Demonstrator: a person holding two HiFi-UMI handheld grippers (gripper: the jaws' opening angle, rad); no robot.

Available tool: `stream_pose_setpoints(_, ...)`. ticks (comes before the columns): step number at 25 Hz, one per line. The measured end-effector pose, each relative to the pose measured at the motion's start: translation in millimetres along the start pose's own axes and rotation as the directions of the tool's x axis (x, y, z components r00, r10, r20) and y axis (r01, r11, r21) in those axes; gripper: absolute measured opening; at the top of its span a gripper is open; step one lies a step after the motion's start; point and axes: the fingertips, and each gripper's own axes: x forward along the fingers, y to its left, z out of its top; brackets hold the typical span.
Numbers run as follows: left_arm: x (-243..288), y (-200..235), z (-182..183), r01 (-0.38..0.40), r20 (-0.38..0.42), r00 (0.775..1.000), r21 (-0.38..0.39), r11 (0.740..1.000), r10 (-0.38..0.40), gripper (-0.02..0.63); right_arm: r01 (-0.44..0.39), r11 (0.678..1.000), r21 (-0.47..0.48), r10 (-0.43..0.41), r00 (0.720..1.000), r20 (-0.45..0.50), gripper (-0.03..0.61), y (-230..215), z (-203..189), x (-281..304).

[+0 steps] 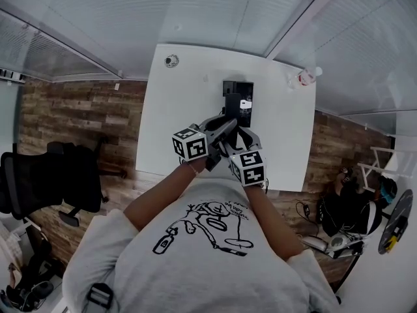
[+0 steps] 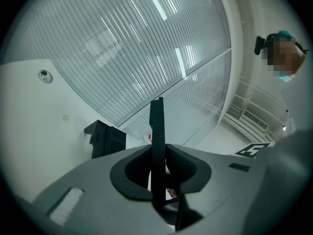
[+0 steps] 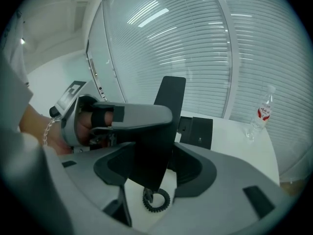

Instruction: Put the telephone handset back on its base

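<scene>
Head view: person stands at the near edge of a white table (image 1: pixel 171 119), a gripper in each hand, both held close together in front of the chest. Marker cubes face up.

Left gripper (image 1: pixel 221 130): fingers pressed together into one thin black blade, nothing between them. In the right gripper view its grey body lies across the handset (image 3: pixel 168 92); whether it touches I cannot tell.

Right gripper (image 1: pixel 238 134): clamped on the handset, a flat black slab that stands tilted up out of the jaw opening. Coiled cord (image 3: pixel 156 199) curls at the slab's lower end, just over the table top.

Handset is in the air over the near part of the table, apart from the base (image 1: pixel 238 98). Base is a black block lying farther out, near the middle of the table, with a small white label on it.

Also on the table: clear water bottle (image 1: pixel 305 77) with a red label near the far right corner, small round fitting (image 1: pixel 171 60) near the far left corner.

Surroundings: walls of white slatted blinds behind the table, wood-plank floor (image 1: pixel 71 113), black office chair (image 1: pixel 52 181) off to the person's left.
</scene>
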Motion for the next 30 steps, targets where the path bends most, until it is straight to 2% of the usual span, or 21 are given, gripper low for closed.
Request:
stream_pose_setpoints(17, 20.2, 48.5, -12.0, -0.099, -0.118, 0.987, 0.079, 0.992, 0.108, 0.087, 0.019, 0.998, 0.06, -0.016, 0.998, -0.056, 0.209, -25.8, -18.8, 44.3)
stream_pose_setpoints(30, 28.9, 80.0, -24.9, -0.147, -0.226, 0.956, 0.181, 0.973, 0.186, 0.11, 0.026, 0.987, 0.158, -0.009, 0.994, -0.107, 0.202, -34.7, -31.8, 68.4)
